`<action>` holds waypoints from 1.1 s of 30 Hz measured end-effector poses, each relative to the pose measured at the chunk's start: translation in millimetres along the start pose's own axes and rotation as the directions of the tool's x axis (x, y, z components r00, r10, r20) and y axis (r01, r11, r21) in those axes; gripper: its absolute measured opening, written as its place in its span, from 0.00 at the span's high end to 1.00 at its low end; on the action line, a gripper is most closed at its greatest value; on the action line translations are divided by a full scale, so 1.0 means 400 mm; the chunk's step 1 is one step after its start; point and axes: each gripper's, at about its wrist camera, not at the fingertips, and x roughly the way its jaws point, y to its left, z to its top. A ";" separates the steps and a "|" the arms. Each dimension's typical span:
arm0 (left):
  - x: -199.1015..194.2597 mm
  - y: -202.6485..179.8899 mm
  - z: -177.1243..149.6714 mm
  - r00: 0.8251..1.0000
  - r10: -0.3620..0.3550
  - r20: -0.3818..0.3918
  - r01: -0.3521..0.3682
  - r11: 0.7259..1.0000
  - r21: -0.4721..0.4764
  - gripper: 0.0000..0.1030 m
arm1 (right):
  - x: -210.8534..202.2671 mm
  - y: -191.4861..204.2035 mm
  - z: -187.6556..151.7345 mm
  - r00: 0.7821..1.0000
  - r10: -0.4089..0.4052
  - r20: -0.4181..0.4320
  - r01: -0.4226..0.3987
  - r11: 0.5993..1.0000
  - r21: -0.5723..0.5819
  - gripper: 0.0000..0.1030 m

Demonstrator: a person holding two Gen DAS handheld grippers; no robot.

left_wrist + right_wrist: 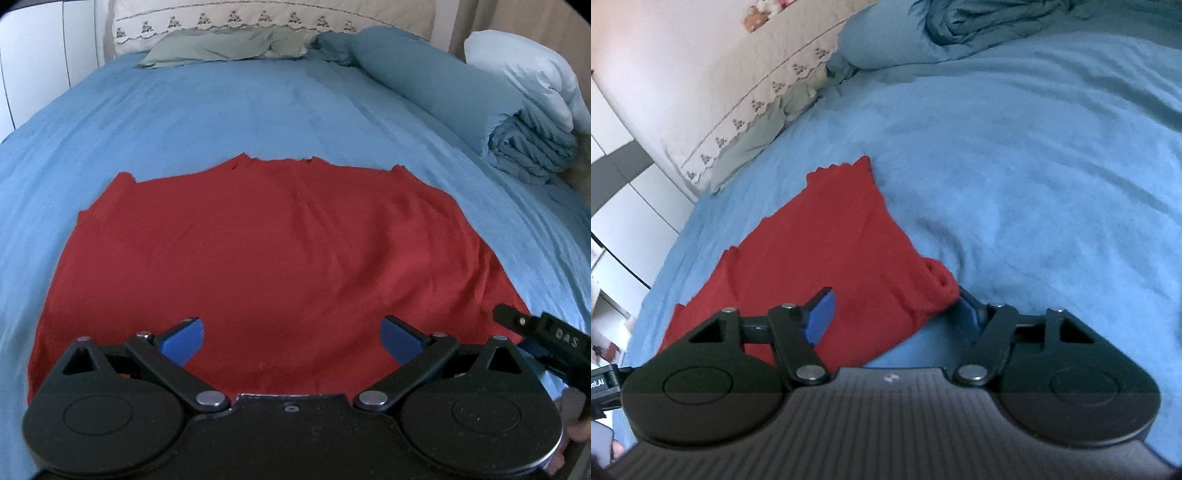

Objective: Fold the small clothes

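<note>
Right gripper (532,332) marked "DAS", jaws apart; red garment (258,258) flat.

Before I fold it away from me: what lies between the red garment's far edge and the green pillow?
Only bare blue sheet between the red garment and the green pillow; the left wrist view shows it.

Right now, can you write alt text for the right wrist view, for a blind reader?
The open right gripper straddles a bunched corner of a red garment lying on a blue bedsheet. A rolled blue duvet and an embroidered headboard cover lie beyond.
</note>
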 end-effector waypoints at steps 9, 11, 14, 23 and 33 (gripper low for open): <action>0.075 0.035 0.045 0.995 0.098 0.022 -0.097 0.993 -0.071 0.00 | 0.029 0.007 0.001 0.998 0.061 -0.016 -0.061 0.998 0.031 0.59; 0.104 0.049 0.044 0.993 0.116 -0.001 -0.116 0.990 -0.079 0.00 | 0.049 0.007 0.023 0.997 0.062 -0.038 -0.060 0.996 0.060 0.76; 0.159 0.070 0.032 0.989 0.130 -0.075 -0.136 0.988 -0.077 0.02 | 0.025 0.053 0.051 0.998 0.066 -0.018 -0.066 0.998 0.011 0.77; 0.046 0.197 0.030 0.994 0.110 -0.026 -0.111 0.993 -0.050 0.06 | -0.012 0.441 0.117 0.972 0.233 -0.015 -0.228 0.935 -0.272 0.77; -0.030 0.460 -0.141 0.985 0.157 -0.078 -0.165 0.979 -0.117 0.05 | 0.153 0.879 -0.254 0.833 0.261 -0.488 -0.545 0.545 -0.637 0.79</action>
